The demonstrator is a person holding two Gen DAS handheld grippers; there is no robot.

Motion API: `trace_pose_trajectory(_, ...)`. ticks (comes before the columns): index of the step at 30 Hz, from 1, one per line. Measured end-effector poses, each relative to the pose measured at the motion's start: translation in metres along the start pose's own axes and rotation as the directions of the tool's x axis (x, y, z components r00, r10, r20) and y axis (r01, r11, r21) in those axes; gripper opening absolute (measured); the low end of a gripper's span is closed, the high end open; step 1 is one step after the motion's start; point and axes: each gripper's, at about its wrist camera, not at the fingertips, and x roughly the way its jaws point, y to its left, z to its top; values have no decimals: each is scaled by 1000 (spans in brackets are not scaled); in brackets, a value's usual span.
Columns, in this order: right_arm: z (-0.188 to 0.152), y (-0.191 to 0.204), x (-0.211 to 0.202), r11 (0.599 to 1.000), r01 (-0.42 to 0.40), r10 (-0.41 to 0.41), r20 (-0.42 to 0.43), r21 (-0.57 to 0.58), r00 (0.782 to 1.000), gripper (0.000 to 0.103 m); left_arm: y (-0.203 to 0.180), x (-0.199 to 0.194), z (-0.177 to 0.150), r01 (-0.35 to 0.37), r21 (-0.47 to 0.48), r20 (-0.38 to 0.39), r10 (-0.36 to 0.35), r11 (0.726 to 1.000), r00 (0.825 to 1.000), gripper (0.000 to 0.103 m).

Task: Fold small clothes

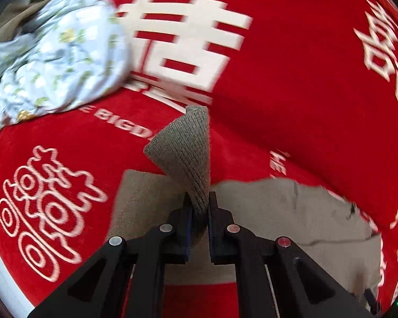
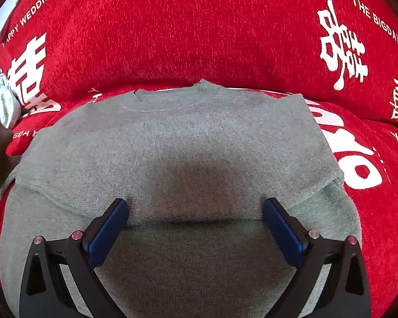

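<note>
A grey knit sweater (image 2: 188,145) lies flat on the red cover, collar toward the back. My right gripper (image 2: 195,206) is open, its fingertips resting on the sweater's middle, with a slight crease between them. My left gripper (image 1: 200,204) is shut on a ribbed grey cuff or sleeve end (image 1: 185,153) of the sweater and holds it lifted above the cover. More of the sweater (image 1: 291,220) lies flat below that gripper.
The red cover (image 2: 199,26) with white wedding lettering spreads all around. A crumpled pale floral garment (image 1: 58,58) lies at the back left, also at the left edge of the right wrist view (image 2: 0,100).
</note>
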Motion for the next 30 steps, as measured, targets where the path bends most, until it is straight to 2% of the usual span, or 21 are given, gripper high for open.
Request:
trace_pose_trajectory(7,-1,-2,0,1000,-19,18,4,9,1000,102,-69,8,-23,17,123,-55,-11,992,998,11)
trace_pose_trajectory(13,0,-2,0,1000,-26,25,5,14,1000,102,-112,7,-38,24,188,-79,-9,982,997,11)
trace_pose_trajectory(21,0,-4,-1,999,-43,43,1,22,999,102,-147,3,-48,38,238,-102,-14,971,995,11)
trace_pose_trajectory(24,-1,-4,-2,999,-49,49,-26,14,998,102,-157,1,-49,46,253,-109,-19,966,994,11)
trace_pose_trajectory(26,-5,-2,-3,999,-51,50,-55,-18,997,102,-168,-1,-51,55,266,-111,-26,962,993,11)
trace_pose_trajectory(30,-17,-2,-12,995,-55,50,-60,-84,997,102,-189,-5,-57,78,301,-115,-44,950,992,11)
